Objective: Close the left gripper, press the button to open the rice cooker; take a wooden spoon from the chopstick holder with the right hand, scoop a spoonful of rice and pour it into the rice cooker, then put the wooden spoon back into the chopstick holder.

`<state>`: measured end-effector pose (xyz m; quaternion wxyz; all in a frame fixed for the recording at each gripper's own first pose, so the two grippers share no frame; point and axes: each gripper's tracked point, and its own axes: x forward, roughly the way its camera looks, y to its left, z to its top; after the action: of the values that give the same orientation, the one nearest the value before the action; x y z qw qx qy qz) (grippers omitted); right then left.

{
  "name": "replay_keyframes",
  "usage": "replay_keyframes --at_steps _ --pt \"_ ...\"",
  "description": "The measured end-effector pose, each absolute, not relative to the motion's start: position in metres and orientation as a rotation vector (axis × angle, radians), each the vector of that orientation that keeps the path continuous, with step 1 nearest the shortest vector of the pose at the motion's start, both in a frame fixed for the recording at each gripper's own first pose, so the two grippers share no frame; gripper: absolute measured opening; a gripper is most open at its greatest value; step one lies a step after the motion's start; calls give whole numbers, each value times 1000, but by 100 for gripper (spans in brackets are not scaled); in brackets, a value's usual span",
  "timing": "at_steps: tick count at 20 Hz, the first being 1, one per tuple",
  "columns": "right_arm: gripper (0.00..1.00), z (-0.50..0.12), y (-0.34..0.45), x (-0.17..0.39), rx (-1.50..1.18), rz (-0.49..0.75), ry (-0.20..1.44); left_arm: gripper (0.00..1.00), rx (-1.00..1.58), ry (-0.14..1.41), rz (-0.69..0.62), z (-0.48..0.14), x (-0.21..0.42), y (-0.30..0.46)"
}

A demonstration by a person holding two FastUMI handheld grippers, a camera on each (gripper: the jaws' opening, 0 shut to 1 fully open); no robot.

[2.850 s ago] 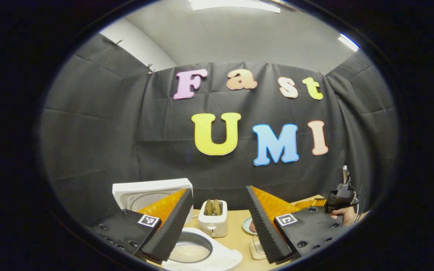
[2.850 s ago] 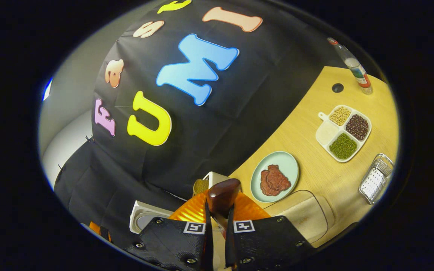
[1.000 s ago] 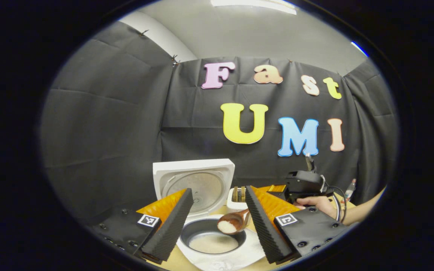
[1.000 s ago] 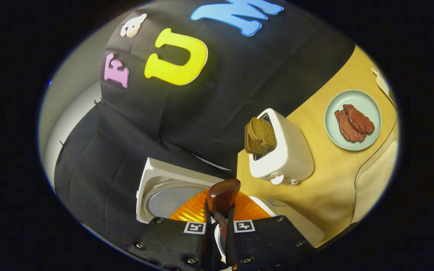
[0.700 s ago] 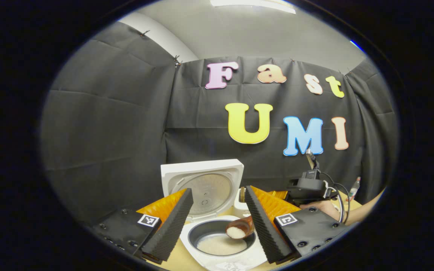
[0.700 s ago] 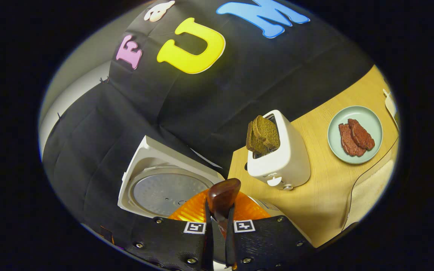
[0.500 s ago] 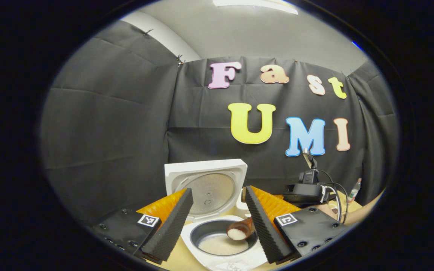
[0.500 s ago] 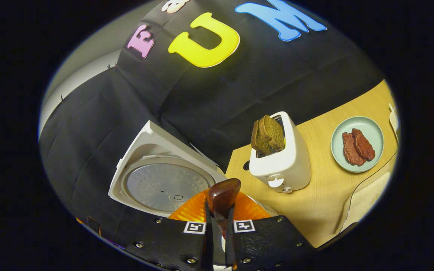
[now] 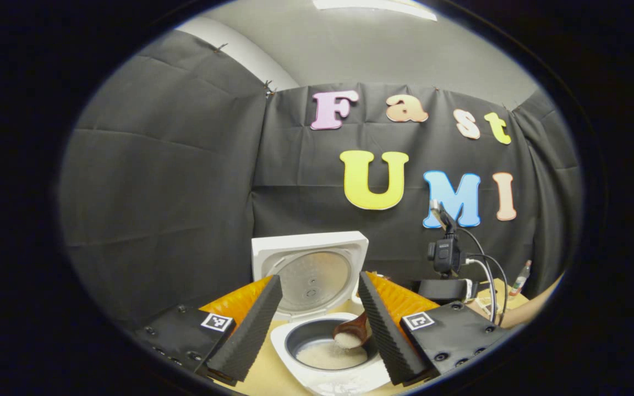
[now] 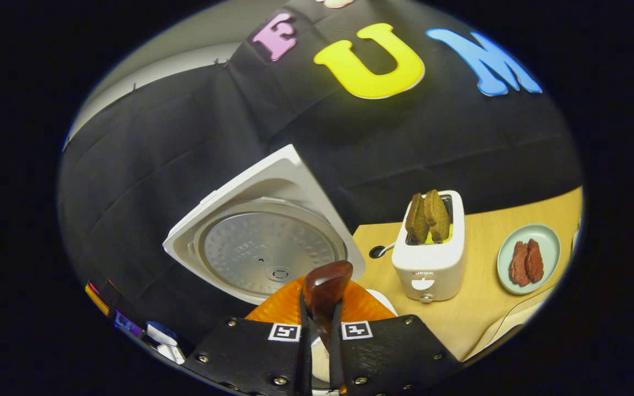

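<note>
Over the rice cooker (image 9: 325, 360) pot, lid up, right claw (image 10: 320, 330) grips wooden spoon (image 9: 353, 331), rice tipping out. Left claw (image 9: 317, 308) hangs open, empty. Risk: tilting off-centre would spill grains onto the rim or table (image 10: 493, 305).

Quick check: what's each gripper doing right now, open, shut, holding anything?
Left gripper: open, holding nothing.
Right gripper: shut on the wooden spoon.
</note>
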<state>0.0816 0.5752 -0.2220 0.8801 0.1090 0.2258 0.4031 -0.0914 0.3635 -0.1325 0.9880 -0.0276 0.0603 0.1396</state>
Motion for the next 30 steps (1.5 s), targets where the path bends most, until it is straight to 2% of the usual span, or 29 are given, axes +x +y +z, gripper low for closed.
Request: replay_keyframes --at_steps 11,22,26,30 --pt "13 -182 591 24 -15 1075 251 96 -83 98 308 -132 -101 364" --pt "13 -164 573 0 -221 1168 113 96 -70 116 328 -133 -114 357" --pt "13 -165 567 6 -103 1137 177 96 -86 133 324 -138 -118 352" --pt "13 -157 558 19 155 1062 299 96 -87 132 315 -135 -121 348"
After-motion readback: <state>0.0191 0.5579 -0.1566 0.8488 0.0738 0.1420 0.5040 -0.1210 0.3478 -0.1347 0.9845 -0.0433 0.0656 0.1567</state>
